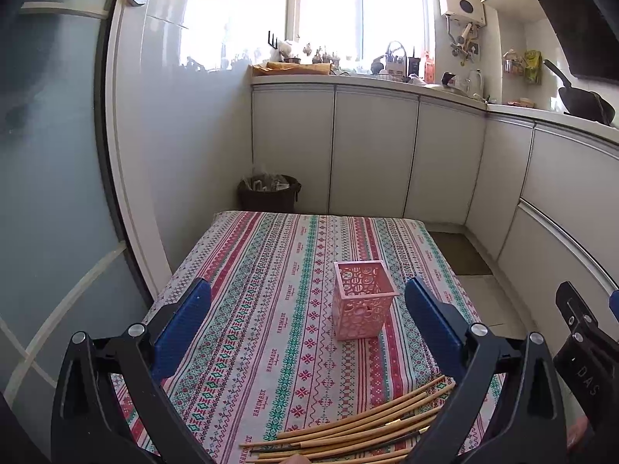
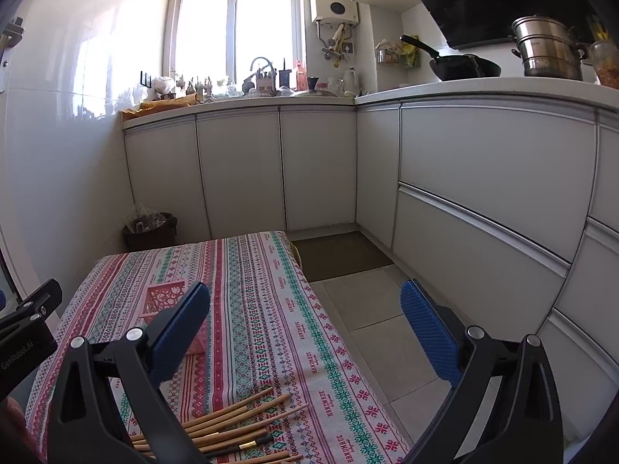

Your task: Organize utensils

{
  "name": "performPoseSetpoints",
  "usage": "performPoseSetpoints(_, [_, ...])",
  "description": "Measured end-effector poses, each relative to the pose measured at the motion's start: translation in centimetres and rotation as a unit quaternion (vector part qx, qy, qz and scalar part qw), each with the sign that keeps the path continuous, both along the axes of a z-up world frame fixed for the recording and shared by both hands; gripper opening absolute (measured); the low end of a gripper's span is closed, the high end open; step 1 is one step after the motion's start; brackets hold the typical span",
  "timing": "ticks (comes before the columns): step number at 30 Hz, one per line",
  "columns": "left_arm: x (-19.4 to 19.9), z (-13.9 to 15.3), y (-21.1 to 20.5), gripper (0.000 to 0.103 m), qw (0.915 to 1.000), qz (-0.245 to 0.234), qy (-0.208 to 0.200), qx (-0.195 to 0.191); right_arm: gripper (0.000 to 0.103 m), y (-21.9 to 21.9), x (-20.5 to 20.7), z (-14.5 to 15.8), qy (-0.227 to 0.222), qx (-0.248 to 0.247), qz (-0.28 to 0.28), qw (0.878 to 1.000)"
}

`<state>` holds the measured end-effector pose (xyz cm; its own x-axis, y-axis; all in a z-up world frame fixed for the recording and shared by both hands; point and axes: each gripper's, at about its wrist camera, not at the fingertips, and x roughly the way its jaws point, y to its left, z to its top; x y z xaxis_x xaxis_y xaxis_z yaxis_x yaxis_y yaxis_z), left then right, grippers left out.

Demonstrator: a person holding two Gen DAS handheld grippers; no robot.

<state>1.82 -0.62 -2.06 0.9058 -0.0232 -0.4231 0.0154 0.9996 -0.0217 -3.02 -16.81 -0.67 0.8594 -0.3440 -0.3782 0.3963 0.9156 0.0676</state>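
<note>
A pink perforated square holder (image 1: 363, 298) stands upright on the patterned tablecloth (image 1: 271, 290), empty as far as I can see. A loose pile of wooden chopsticks (image 1: 356, 429) lies at the near edge of the table. My left gripper (image 1: 307, 295) is open and empty above the table, with the holder between its fingers in the view. My right gripper (image 2: 305, 299) is open and empty over the table's right edge; the chopsticks (image 2: 232, 423) lie below it, and its left finger partly hides the holder (image 2: 164, 298).
The table (image 2: 271, 309) ends at a tiled floor (image 2: 371, 309) on the right. White kitchen cabinets (image 1: 371, 154) run along the back and right. A dark waste bin (image 1: 269, 192) stands behind the table's far left corner. The right gripper's body (image 1: 580, 348) shows at the right edge.
</note>
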Motion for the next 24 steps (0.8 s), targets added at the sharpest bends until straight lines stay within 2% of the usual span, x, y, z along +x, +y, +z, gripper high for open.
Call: performPoseSetpoints(24, [-0.32, 0.46, -0.73, 0.096, 0.9998, -0.021, 0.003, 0.002, 0.096, 0.2, 0.27, -0.17, 0.009, -0.002, -0.001, 1.0])
